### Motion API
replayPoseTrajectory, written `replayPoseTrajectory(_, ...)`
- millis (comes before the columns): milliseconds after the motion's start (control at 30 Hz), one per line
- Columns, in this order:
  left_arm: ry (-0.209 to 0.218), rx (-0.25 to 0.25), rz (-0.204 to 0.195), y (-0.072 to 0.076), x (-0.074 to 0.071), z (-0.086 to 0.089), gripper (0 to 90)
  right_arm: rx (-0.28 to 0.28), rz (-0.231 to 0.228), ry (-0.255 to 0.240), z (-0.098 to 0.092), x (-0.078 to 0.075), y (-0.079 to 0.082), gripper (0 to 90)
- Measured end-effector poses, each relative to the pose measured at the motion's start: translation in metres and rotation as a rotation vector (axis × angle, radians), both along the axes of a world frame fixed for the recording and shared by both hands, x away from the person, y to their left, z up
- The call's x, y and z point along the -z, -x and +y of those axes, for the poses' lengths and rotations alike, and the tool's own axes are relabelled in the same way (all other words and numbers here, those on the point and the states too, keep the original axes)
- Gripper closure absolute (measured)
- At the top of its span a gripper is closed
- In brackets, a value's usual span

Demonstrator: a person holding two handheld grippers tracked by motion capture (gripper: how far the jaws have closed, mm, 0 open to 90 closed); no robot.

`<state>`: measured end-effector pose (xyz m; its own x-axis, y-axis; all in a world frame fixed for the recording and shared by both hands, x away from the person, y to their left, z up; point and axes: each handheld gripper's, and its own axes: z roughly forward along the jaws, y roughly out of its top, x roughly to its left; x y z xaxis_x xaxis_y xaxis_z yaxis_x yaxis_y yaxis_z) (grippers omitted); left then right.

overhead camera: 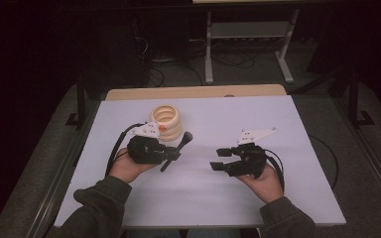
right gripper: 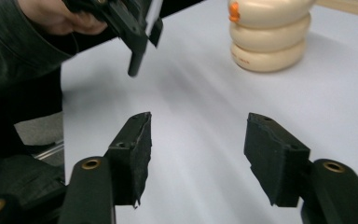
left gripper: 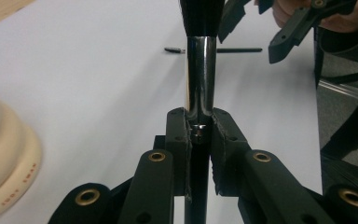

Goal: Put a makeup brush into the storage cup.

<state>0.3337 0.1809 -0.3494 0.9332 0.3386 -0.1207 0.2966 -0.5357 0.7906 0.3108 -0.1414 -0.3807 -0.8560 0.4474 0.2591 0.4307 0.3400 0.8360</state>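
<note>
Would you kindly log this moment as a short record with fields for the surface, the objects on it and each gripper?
surface: white table
holder: cream ribbed ring-stack holder, upright at the table's far left, beside the left gripper
held item: makeup brush, metal ferrule, dark bristles
left gripper: shut on the brush handle
right gripper: open, jaws wide apart, nothing between them

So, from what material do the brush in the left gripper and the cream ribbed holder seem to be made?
The brush has a shiny metal-looking ferrule, since it mirrors the light; its handle is black and its bristles look like dark hair or fibre. The cream ribbed holder looks like matte plastic or ceramic, smooth with soft highlights; which one, I cannot tell.
</note>
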Motion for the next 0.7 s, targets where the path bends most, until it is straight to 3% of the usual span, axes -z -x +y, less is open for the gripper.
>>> replayPoseTrajectory(267,-0.013,-0.016,-0.006,-0.003,0.001,0.000,78.6,0.035,-0.011,-0.001,-0.012,0.001,0.004,36.4)
replayPoseTrajectory(600,0.009,-0.041,-0.004,-0.009,-0.003,0.003,78.6,0.089,-0.013,0.027,-0.029,0.008,0.008,33.7)
replayPoseTrajectory(700,0.033,-0.060,0.001,-0.011,-0.008,0.005,78.6,0.105,-0.021,0.029,-0.033,0.009,0.011,33.3)
